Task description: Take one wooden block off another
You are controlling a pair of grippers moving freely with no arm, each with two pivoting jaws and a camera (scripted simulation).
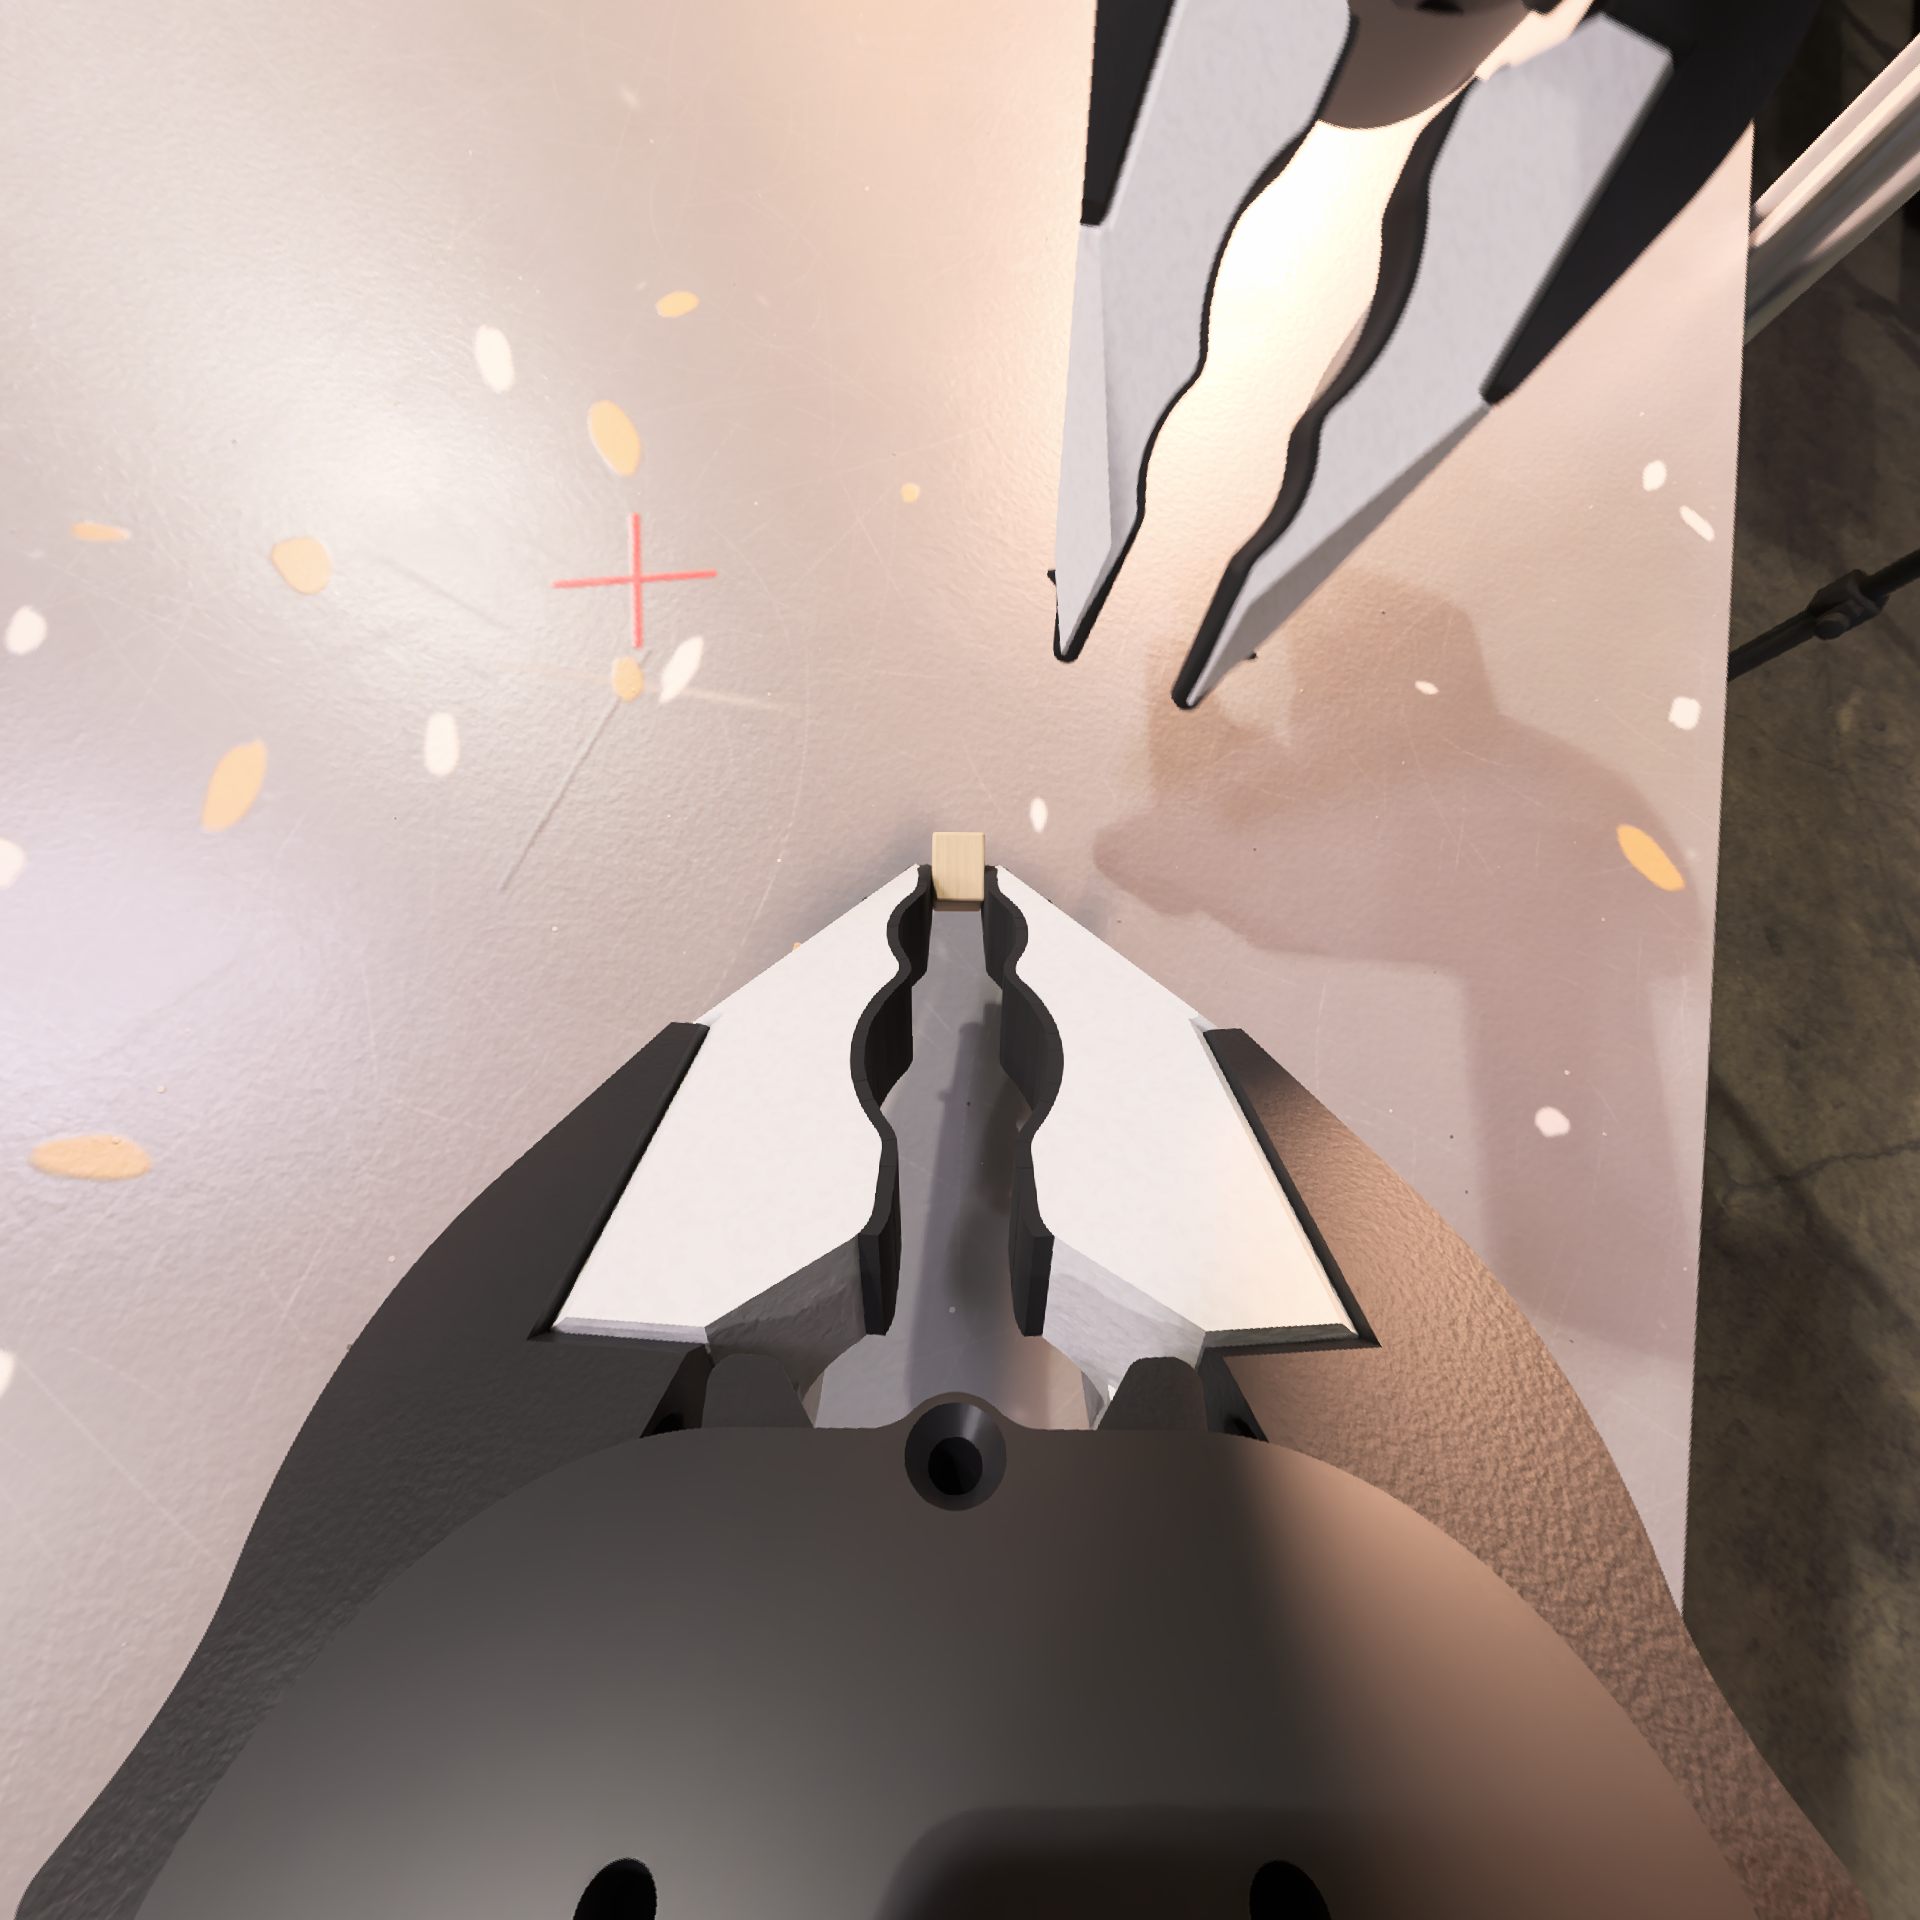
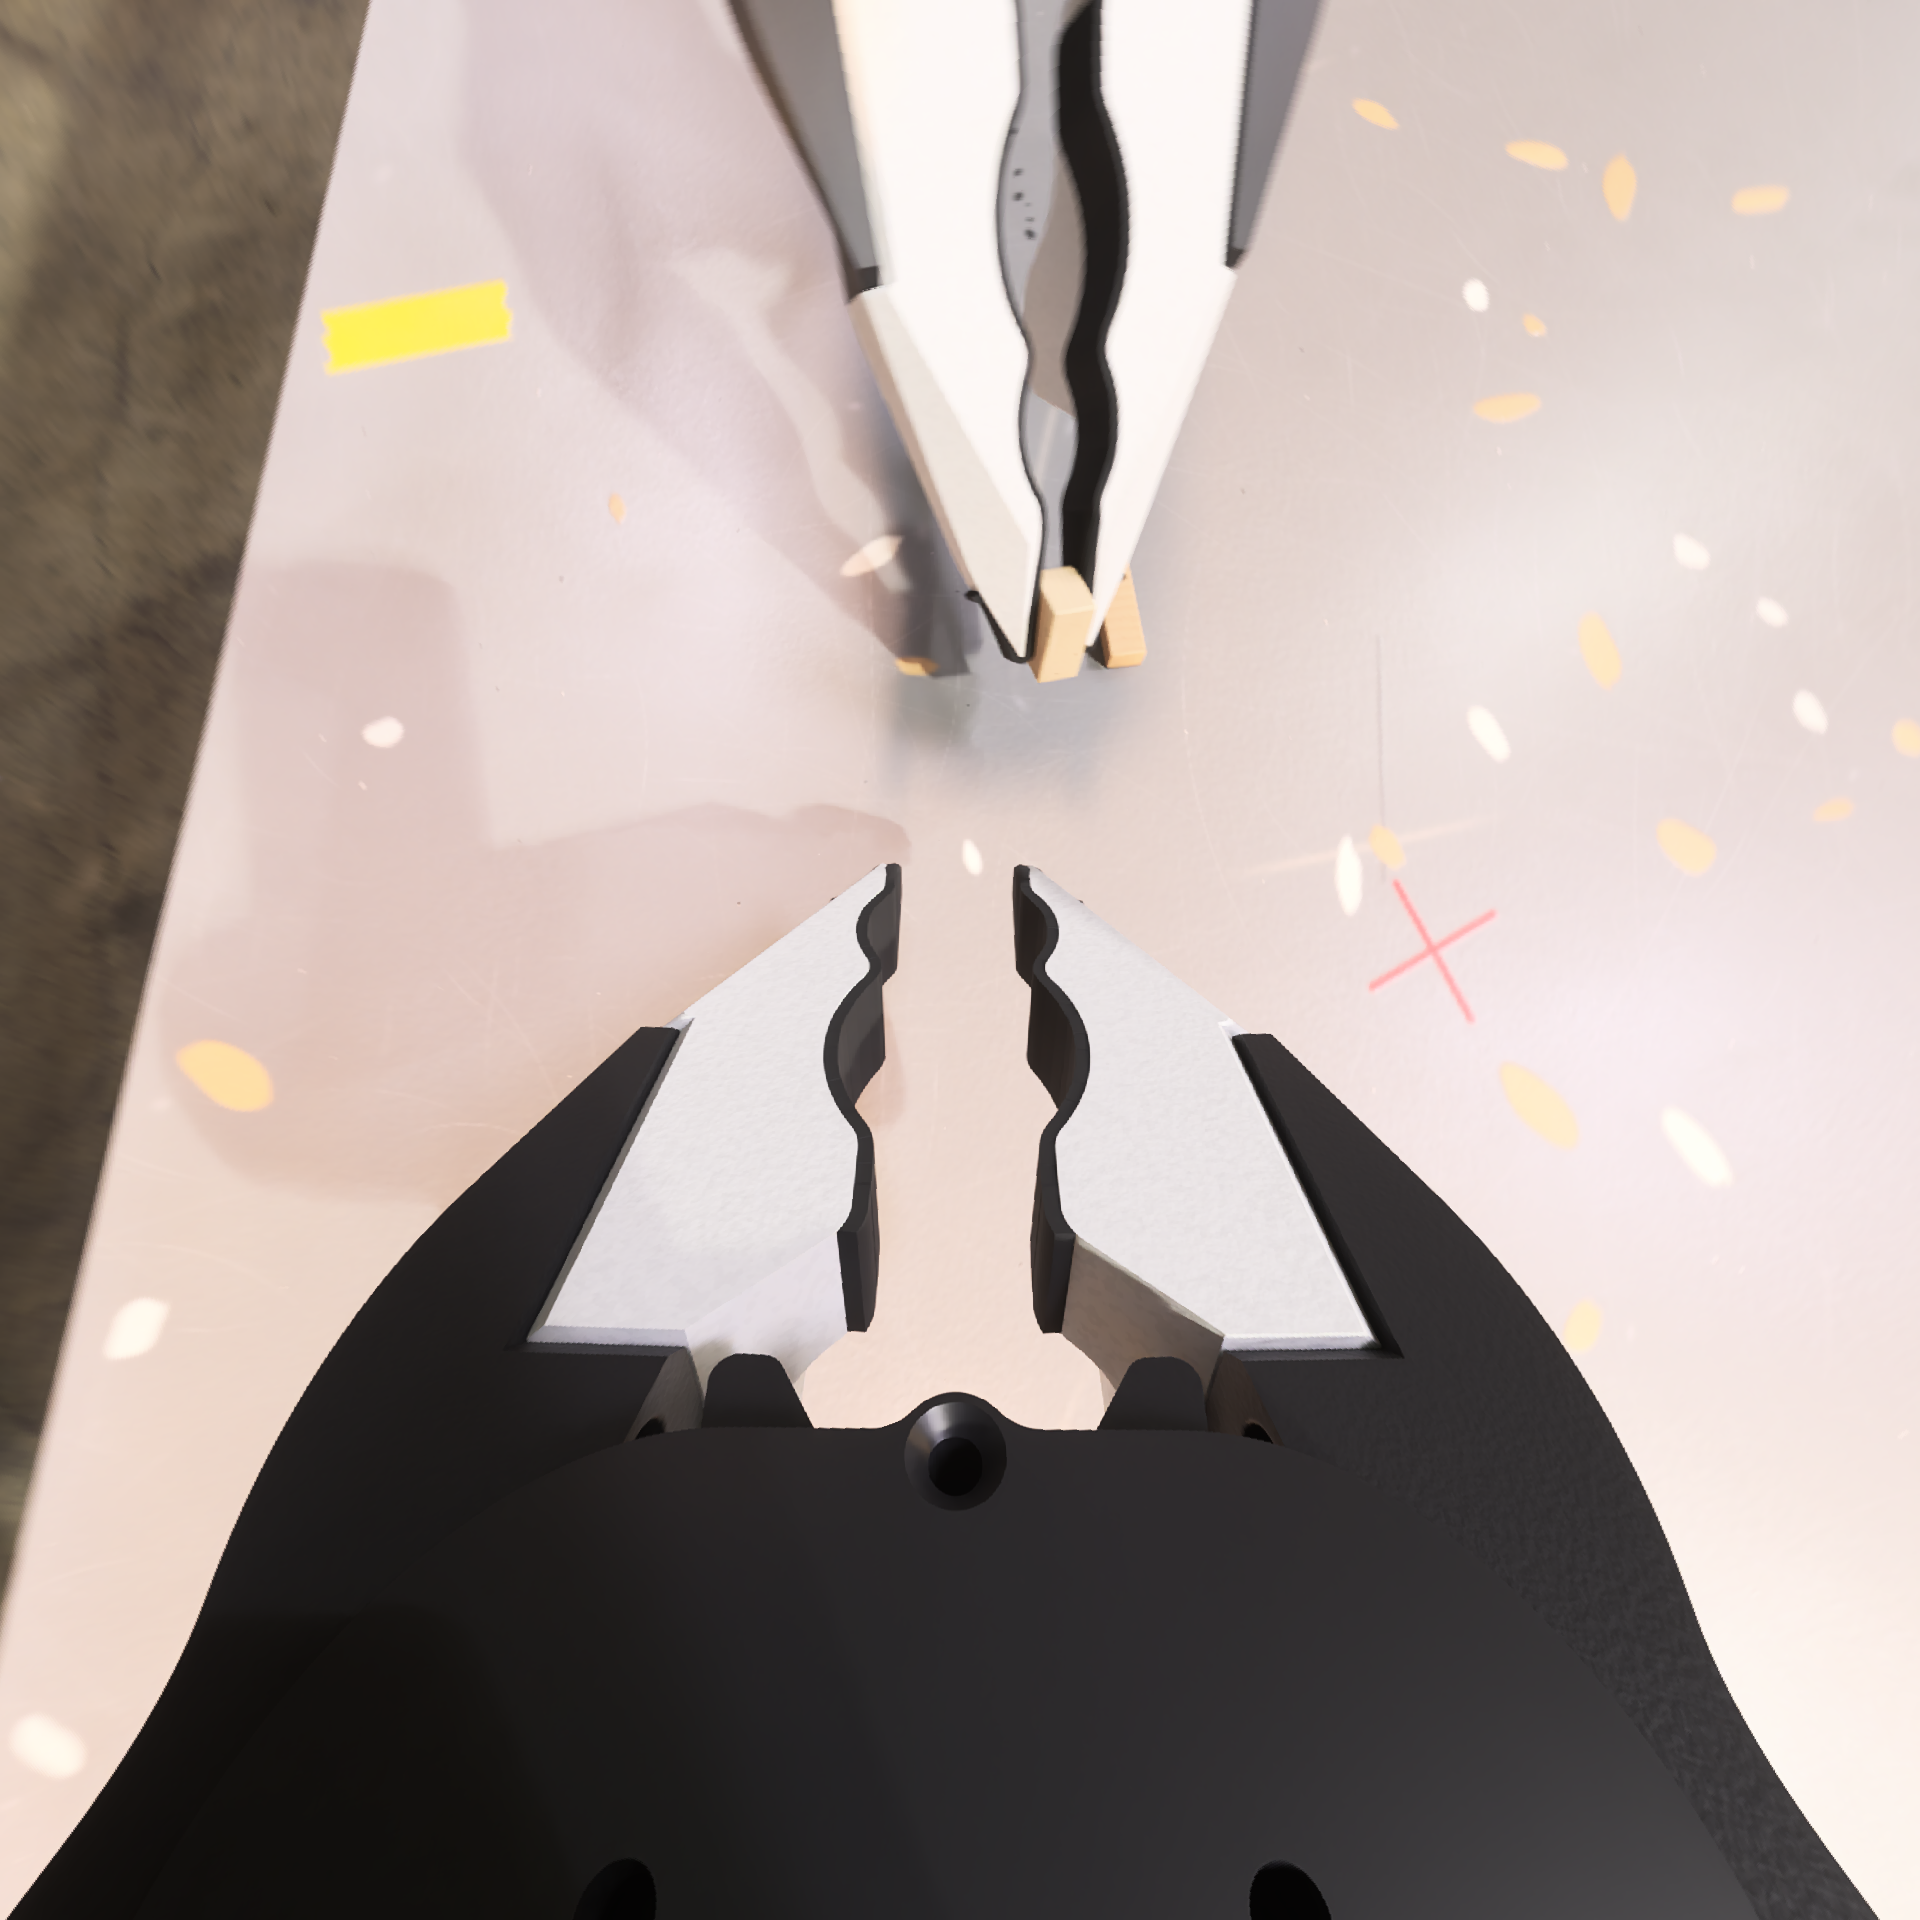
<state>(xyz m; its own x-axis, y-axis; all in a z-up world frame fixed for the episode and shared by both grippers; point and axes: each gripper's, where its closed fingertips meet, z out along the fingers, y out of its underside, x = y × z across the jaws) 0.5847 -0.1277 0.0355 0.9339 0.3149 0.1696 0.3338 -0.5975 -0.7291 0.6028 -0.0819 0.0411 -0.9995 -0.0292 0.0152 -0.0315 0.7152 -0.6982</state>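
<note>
Your left gripper has its white, black-edged fingers clamped on a small pale wooden block, which sits right at the fingertips. In the right wrist view that same left gripper comes down from the top of the picture, and the held block hangs between its tips, close over the glossy pale tabletop. Just beside the held block, on its right in that view, a second pale wooden block shows past the fingertip; whether it rests on the tabletop or touches the held one, you cannot tell. A sliver of tan wood peeks out on the held block's other side, too hidden to identify. Your right gripper is nearer the camera than the held block, fingers apart, nothing between them, near it but not touching. A thin red cross mark lies on the tabletop well off from the held block, beyond the right gripper's right finger. A strip of yellow tape lies far from the held block, by the table's edge.
</note>
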